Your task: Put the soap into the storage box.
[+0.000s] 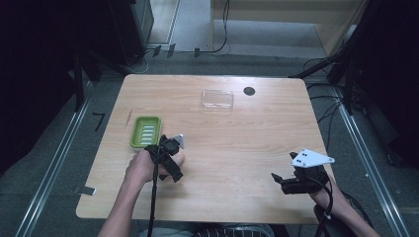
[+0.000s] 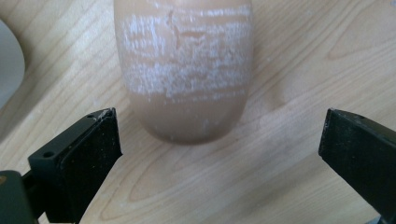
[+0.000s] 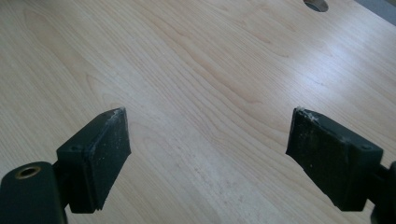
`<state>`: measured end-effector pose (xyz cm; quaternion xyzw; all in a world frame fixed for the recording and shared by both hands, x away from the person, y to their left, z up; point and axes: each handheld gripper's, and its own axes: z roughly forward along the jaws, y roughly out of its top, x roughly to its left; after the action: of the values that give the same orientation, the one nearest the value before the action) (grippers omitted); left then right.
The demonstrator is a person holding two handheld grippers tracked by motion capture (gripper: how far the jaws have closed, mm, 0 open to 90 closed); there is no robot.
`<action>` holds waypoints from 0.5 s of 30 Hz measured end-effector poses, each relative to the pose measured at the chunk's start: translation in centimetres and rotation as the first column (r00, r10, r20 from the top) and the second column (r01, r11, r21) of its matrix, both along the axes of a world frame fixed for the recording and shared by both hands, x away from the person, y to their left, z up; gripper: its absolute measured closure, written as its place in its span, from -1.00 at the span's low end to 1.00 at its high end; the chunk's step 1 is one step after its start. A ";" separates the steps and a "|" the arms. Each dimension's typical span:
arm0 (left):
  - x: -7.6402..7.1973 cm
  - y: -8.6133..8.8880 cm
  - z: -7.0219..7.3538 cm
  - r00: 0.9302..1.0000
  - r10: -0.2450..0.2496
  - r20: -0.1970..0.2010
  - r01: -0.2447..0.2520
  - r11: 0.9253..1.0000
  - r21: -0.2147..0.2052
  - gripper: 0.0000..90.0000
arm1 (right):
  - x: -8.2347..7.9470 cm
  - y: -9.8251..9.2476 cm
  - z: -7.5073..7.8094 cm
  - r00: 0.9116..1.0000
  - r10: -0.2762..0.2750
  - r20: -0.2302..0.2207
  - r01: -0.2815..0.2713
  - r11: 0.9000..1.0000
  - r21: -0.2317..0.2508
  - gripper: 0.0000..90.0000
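Black jaws of the left claw point(image 2: 219, 140) stand wide apart at the bottom of the left gripper view, and just beyond them lies a tan, rounded bar of soap point(image 2: 183, 70) with pale, chalky streaks across its top. It rests flat on the light wooden table point(image 2: 280, 186), its near end between the jaw tips but touching neither of them. In the high view the left claw point(image 1: 174, 146) hovers just beside a lime-green plastic soap dish point(image 1: 146, 131) with a ribbed floor, and the bar point(image 1: 179, 157) peeks out under the claw.

The step in hand looks like taking hold of the soap, probably to set it in the dish. To do it well, the claw should move forward until the pads sit alongside the bar's widest middle part, not its tapering end, and low enough to catch the sides rather than the curved top. Soap is slick, so a square, centred, gentle squeeze matters; a skewed one could make the bar squirt away.

Over at the table's near right edge, the right claw point(image 1: 277, 178) is also open and holds nothing. A clear plastic lid point(image 1: 217, 98) lies well apart at the far side.
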<state>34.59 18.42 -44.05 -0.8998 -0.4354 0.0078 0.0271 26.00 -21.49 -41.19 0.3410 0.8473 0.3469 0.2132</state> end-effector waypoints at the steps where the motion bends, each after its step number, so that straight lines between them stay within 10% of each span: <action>1: 0.2 0.0 -0.1 1.000 0.001 0.004 -0.001 1.000 -0.023 -1.00 | 0.0 0.0 0.0 1.000 -0.001 0.000 0.001 1.000 0.000 -0.70; 15: 1.9 -0.5 -0.6 0.999 0.029 0.030 -0.028 0.999 -0.033 -0.86 | 0.0 0.0 0.0 1.000 0.000 0.001 0.000 1.000 0.003 -0.70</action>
<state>36.50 17.93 -44.69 -0.8938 -0.4485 0.0017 0.0058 26.04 -21.53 -41.22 0.3410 0.8467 0.3484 0.2131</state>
